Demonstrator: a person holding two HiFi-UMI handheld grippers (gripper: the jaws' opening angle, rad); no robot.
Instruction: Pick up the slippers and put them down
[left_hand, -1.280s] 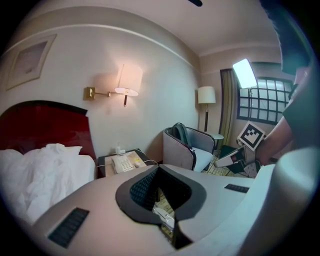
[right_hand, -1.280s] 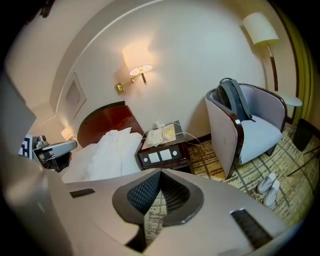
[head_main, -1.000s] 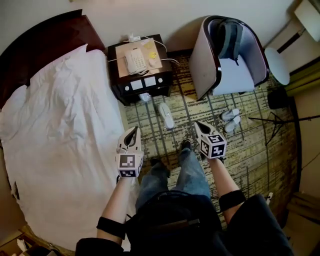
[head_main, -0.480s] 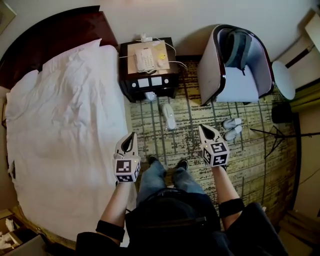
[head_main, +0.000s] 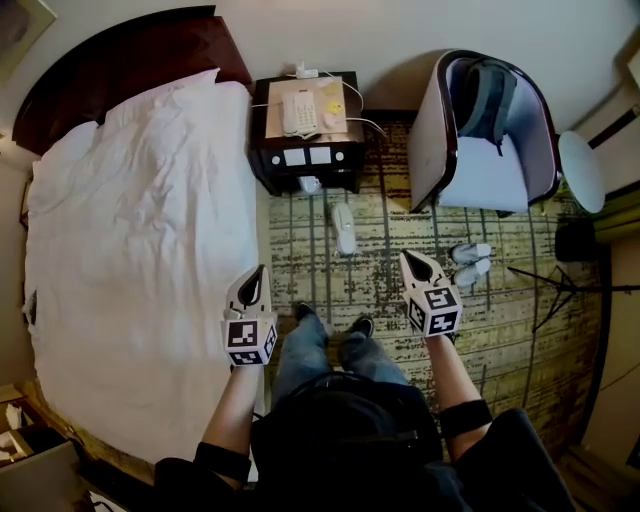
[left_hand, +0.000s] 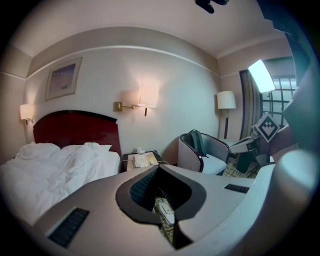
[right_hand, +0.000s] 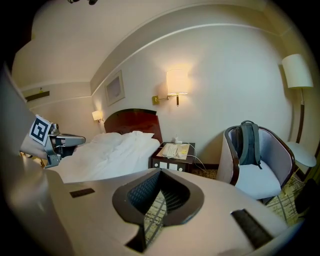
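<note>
Left gripper (head_main: 258, 272) jaws closed, empty; right gripper (head_main: 410, 260) closed, empty. Slipper (head_main: 344, 228) on carpet (head_main: 390, 290); pair (head_main: 470, 262) near chair (head_main: 440, 130). Phone (head_main: 299, 112) print unreadable.

Head camera overhead; others toward nightstand (head_main: 268, 172)

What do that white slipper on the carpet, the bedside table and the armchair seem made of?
Slipper: probably soft white cloth, matte, no shine. Bedside table: dark wood or veneer, smooth, faintly glossy front. Armchair: smooth pale outer shell with dark trim, perhaps leather-like; its seat looks like grey fabric.
</note>
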